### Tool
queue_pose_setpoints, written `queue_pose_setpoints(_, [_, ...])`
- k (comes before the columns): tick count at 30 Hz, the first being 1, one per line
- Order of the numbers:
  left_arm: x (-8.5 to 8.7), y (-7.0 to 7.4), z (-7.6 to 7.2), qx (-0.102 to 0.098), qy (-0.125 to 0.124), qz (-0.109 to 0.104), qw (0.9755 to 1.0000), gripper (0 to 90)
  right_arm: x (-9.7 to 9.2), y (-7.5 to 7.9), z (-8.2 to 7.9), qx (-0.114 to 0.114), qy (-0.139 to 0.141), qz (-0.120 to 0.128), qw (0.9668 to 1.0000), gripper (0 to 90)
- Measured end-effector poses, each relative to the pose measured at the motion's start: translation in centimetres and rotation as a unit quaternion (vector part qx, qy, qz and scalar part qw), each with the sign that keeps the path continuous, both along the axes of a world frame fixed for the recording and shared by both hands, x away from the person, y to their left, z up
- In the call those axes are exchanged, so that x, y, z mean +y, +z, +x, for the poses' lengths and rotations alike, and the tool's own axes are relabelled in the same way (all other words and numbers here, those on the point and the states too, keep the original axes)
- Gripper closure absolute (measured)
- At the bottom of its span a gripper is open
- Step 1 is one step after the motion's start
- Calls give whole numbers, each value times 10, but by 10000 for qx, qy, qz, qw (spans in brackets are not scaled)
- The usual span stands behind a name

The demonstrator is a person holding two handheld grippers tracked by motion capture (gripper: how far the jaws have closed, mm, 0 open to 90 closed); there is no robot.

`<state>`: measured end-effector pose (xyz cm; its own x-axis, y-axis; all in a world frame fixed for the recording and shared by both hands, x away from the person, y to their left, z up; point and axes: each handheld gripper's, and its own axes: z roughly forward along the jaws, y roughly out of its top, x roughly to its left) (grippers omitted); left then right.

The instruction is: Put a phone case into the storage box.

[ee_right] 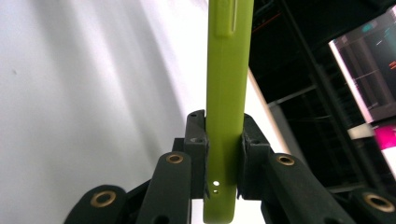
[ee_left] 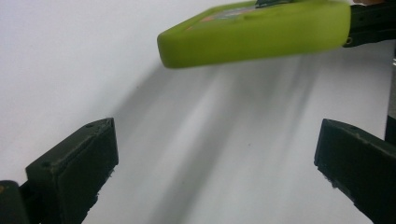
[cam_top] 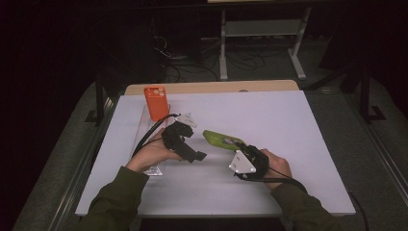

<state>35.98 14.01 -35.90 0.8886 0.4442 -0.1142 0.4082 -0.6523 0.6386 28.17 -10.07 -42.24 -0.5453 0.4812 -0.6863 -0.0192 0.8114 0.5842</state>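
Observation:
A green phone case (cam_top: 220,140) hangs just above the white table, held at its near end by my right gripper (cam_top: 239,150), whose jaws are shut on its two faces. In the right gripper view the green phone case (ee_right: 227,93) runs straight up from between the pads (ee_right: 197,140), edge-on. My left gripper (cam_top: 195,156) rests to the left of it, open with nothing between its jaws. In the left gripper view the green phone case (ee_left: 257,35) floats ahead of that gripper (ee_left: 217,163), above the tabletop. An orange phone case (cam_top: 156,102) leans upright at the table's far left.
The white table (cam_top: 269,120) has bare room at the right and the back. A clear plastic stand (cam_top: 155,168) lies along the left side under the orange case and my left hand. Dark floor, cables and a desk frame lie beyond the far edge.

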Motion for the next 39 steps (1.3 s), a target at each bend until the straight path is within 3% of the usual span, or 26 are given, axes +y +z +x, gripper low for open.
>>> queue_pose_setpoints(4, [-1,-2,-1,58,55,-57,10000,0,-4,3,4,312,36,261,9992,759])
queue_pose_setpoints(10, [-1,-1,1,-41,-48,-21,10000,0,-8,6,9,848,-104,869,9925,759])
queue_pose_setpoints(15, [1,0,3,-149,-59,21,9999,0,-12,9,14,1315,-222,1434,9806,759])
queue_pose_setpoints(17, [0,-1,3,-100,68,-142,9998,0,-14,10,16,1462,-233,1575,9764,759])
queue_pose_setpoints(20, [0,-1,3,-101,152,-209,9996,0,-17,11,18,1715,-309,1905,9661,759])
queue_pose_setpoints(22, [2,0,4,-199,81,-150,9997,0,-20,12,20,1816,-322,2052,9612,759])
queue_pose_setpoints(25, [0,1,3,-221,241,-421,9986,0,-23,13,23,1995,-375,2276,9524,759])
queue_pose_setpoints(29, [-1,3,3,-335,332,-575,9972,0,-25,14,25,2185,-437,2524,9416,759])
queue_pose_setpoints(31, [-2,4,4,-417,347,-626,9966,0,-24,14,26,2228,-463,2604,9383,759])
queue_pose_setpoints(33, [-4,3,4,-499,499,-816,9942,0,-23,14,26,2267,-472,2635,9365,759])
queue_pose_setpoints(37, [-5,4,6,-504,579,-1084,9911,0,-19,15,24,2390,-474,2745,9302,760])
queue_pose_setpoints(39, [-7,4,7,-492,579,-1169,9902,0,-17,16,24,2403,-445,2770,9293,759])
